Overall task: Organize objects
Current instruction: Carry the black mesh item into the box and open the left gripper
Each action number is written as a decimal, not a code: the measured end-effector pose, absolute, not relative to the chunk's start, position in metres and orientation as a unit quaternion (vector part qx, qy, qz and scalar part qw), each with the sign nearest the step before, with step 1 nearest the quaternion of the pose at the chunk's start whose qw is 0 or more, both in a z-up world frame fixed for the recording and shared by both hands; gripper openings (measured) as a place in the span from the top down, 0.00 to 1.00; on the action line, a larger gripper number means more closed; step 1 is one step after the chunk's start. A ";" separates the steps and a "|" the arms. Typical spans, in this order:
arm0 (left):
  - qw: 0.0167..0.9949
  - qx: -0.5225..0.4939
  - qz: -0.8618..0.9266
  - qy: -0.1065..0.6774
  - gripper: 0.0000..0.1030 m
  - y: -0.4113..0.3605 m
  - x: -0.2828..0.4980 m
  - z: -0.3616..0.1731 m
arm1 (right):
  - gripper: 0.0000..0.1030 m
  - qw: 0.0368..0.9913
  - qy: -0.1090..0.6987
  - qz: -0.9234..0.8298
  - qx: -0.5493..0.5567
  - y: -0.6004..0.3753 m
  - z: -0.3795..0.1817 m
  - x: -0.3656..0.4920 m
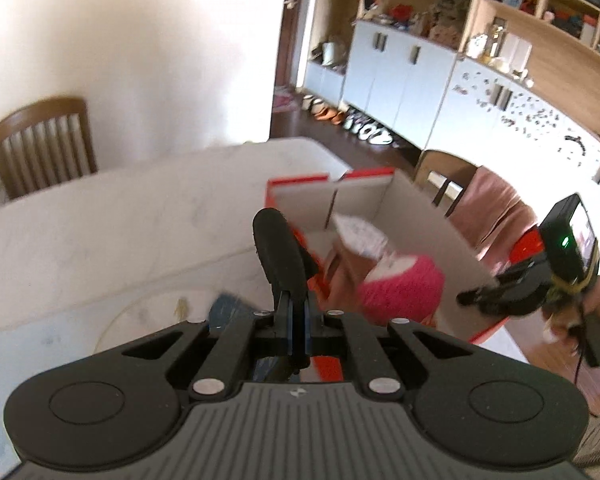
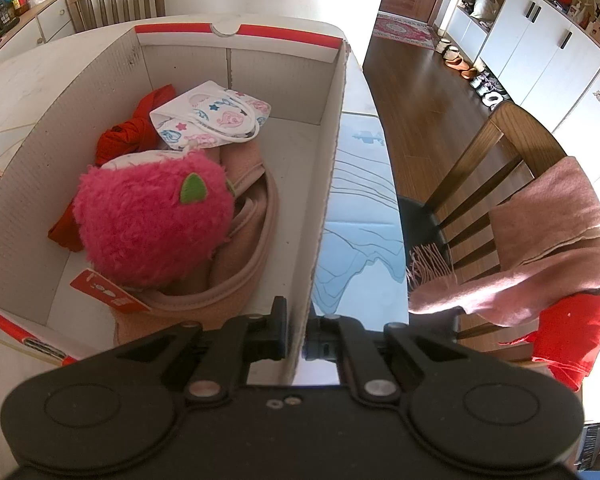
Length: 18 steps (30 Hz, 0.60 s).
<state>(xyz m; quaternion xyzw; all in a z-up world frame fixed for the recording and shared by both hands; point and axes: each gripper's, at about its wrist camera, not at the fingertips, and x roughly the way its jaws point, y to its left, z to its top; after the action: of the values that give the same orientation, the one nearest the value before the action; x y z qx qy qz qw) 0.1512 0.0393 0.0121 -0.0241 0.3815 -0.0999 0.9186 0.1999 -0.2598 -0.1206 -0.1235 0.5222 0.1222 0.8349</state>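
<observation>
A white cardboard box with red trim [image 2: 332, 128] stands on the table. Inside lie a fluffy pink plush [image 2: 152, 216], a white printed pouch [image 2: 208, 120], a red cloth [image 2: 128, 132] and a beige bag [image 2: 236, 276]. My right gripper [image 2: 296, 320] is shut on the box's right wall near its front corner. In the left wrist view my left gripper [image 1: 284, 248] is shut, fingers pressed together, at the box's [image 1: 420, 208] left wall; whether it pinches the wall is unclear. The plush [image 1: 400, 288] shows there too, and the right gripper [image 1: 496, 296] holds the far wall.
The white table [image 1: 100, 220] carries a blue-patterned mat [image 2: 360, 216]. A wooden chair [image 2: 480, 168] draped with a pink scarf [image 2: 540, 240] stands right of the table. Another chair [image 1: 40, 144] stands at the far side. White cabinets [image 1: 400, 72] line the wall.
</observation>
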 end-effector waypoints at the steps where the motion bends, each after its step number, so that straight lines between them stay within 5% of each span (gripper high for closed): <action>1: 0.920 -0.019 -0.104 0.377 0.96 0.035 0.155 0.016 | 0.94 0.835 0.522 0.122 -0.124 -0.260 -0.121 0.200; 18: 0.905 0.050 -0.204 0.369 0.96 -0.057 0.236 0.026 | 0.95 0.836 0.520 0.125 -0.120 -0.261 -0.120 0.203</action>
<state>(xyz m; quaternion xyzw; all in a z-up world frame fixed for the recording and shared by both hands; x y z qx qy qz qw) 0.2359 -0.0572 0.0255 0.0500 0.3693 -0.2036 0.9053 0.2031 -0.2611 -0.1197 -0.1203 0.5201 0.1248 0.8363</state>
